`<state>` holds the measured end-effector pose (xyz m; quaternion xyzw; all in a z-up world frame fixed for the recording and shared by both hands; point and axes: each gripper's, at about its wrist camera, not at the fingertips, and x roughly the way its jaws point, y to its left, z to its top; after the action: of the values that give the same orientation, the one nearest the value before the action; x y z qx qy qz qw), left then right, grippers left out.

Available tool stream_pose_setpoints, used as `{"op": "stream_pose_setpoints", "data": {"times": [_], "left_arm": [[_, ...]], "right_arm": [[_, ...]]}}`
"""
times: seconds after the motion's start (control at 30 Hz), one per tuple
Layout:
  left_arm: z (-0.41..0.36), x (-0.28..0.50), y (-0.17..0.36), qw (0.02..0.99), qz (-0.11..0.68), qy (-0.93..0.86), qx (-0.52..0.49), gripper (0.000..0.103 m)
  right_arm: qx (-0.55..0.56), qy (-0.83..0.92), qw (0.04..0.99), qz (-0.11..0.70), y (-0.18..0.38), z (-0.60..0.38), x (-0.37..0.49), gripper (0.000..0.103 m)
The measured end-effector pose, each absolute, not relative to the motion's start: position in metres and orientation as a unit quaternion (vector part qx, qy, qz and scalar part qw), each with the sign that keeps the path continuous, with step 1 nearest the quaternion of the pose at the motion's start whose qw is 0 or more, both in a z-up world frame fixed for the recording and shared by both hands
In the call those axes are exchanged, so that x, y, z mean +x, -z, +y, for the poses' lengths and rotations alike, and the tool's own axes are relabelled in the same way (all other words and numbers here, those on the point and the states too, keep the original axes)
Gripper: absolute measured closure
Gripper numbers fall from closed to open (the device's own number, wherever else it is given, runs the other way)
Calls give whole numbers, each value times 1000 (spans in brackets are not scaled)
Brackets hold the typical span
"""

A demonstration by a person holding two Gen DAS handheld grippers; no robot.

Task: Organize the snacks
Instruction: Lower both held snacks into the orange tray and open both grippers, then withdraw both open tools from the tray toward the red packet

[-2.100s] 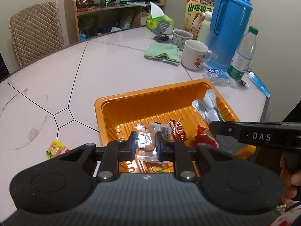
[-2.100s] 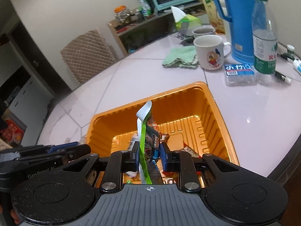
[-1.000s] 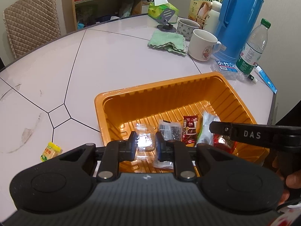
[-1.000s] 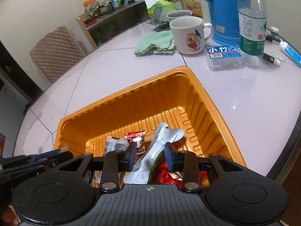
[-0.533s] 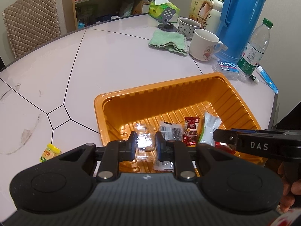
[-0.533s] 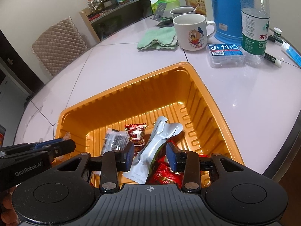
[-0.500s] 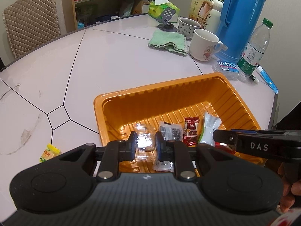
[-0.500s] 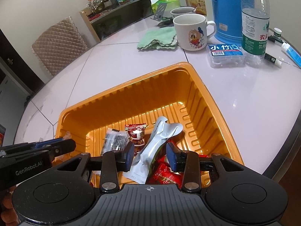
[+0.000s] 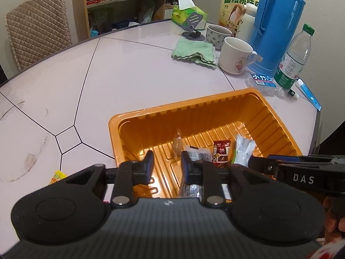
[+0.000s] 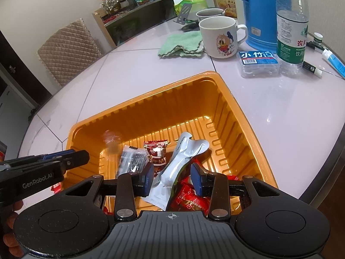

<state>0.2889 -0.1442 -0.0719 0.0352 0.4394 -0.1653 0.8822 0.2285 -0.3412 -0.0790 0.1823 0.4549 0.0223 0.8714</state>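
An orange plastic tray (image 9: 187, 108) (image 10: 151, 96) sits on the white table. In it lie a clear-wrapped snack (image 9: 177, 144) (image 10: 112, 142), blurred as if falling, a black-and-clear packet (image 9: 197, 154) (image 10: 132, 158), a red packet (image 9: 221, 154) (image 10: 155, 152), a silver pouch (image 9: 242, 149) (image 10: 183, 157) and several red candies (image 10: 189, 198). My left gripper (image 9: 167, 169) is open and empty above the tray's near left part. My right gripper (image 10: 172, 179) is open above the silver pouch, not holding it.
A small yellow packet (image 9: 57, 177) lies on the table left of the tray. Behind the tray stand a duck mug (image 10: 220, 36), a green cloth (image 10: 181, 44), a blue thermos (image 9: 278, 21), a water bottle (image 10: 292, 23) and a floss box (image 10: 257, 62).
My left gripper opened and let go of the clear-wrapped snack, which dropped into the tray. My right gripper opened earlier and left the silver pouch in the tray.
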Motion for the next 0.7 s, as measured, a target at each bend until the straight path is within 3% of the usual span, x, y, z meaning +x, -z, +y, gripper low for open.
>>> {"op": "stream_pose_setpoints", "data": {"times": [0.3,0.7], "left_arm": [[-135,278,69,882,442,161,27,76],[-125,257,58,886,436,159,13,72]], "right_arm": [[178,-30,871,456,76,-337,222,63],[175,-40,879,442,62,-331,206,53]]}}
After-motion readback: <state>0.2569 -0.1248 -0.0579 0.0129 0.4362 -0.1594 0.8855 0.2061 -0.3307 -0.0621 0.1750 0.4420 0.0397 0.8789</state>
